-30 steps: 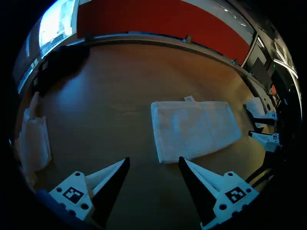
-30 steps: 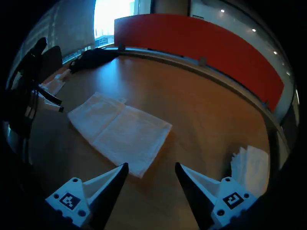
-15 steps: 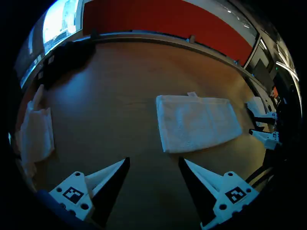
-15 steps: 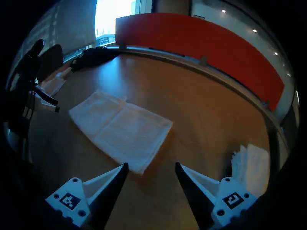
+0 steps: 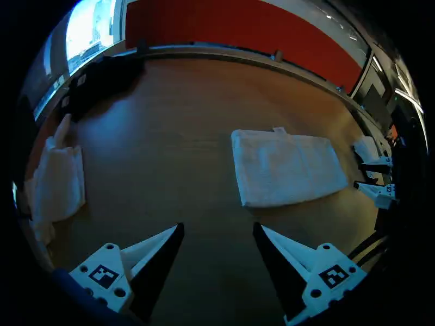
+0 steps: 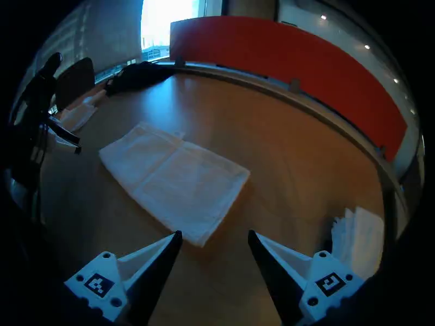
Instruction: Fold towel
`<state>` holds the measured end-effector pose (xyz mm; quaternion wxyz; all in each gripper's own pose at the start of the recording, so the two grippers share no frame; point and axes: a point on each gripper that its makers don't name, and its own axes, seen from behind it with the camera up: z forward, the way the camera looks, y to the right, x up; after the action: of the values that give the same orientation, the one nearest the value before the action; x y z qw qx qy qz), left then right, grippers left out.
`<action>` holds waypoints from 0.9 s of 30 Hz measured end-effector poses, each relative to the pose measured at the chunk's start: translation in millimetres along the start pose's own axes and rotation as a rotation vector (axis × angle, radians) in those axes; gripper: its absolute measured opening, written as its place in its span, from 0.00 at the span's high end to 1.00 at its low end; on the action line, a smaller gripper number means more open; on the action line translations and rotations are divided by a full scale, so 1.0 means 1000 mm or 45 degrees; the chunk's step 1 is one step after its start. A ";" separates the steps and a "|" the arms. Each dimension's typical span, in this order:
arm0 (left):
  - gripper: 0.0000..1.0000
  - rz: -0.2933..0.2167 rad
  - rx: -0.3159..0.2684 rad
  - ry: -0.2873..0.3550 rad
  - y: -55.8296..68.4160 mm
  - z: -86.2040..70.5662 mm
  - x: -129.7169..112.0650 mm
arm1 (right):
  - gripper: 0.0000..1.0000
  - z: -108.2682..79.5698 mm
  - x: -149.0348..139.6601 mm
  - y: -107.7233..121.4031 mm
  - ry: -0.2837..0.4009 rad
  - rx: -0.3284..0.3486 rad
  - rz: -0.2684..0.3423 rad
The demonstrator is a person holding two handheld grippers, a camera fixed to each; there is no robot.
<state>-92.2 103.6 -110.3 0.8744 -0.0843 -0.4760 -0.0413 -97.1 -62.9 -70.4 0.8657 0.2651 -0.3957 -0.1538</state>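
Note:
A white towel [image 5: 288, 167] lies folded into a flat rectangle on the wooden table [image 5: 163, 130], with a small tag at its far edge. In the left gripper view my left gripper [image 5: 217, 231] hovers open in front of the towel's near-left corner, nothing between its fingers. The right gripper [image 5: 375, 176] shows at the far right beside the towel's right end. In the right gripper view the same towel [image 6: 174, 179] stretches away to the left, and my right gripper [image 6: 213, 237] stands open just short of its near end. The left gripper [image 6: 65, 136] appears at the far left edge.
A stack of folded white towels [image 5: 57, 182] rests at the table's left side, seen also as pile [image 6: 359, 239] in the right gripper view. A dark bag [image 5: 103, 79] lies at the back left. A red partition [image 5: 239, 27] runs along the table's far edge.
Both grippers have drawn back slightly from the towel; in the left gripper view it sits farther away and shifted right. Both stay open and the towel lies still.

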 end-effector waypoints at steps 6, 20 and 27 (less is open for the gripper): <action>0.06 -0.026 0.021 -0.004 -0.011 -0.006 -0.007 | 0.07 0.007 -0.003 -0.006 -0.014 0.028 -0.017; 0.06 -0.067 0.054 -0.013 -0.029 -0.017 -0.022 | 0.33 0.025 -0.019 -0.019 -0.097 0.099 -0.059; 0.06 -0.078 0.055 -0.013 -0.032 -0.019 -0.026 | 0.61 0.027 -0.021 -0.026 -0.114 0.163 -0.037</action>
<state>-95.0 68.9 -138.5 0.8720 -0.0512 -0.4835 -0.0573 -132.7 -83.1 -82.7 0.8260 0.3187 -0.4393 -0.1525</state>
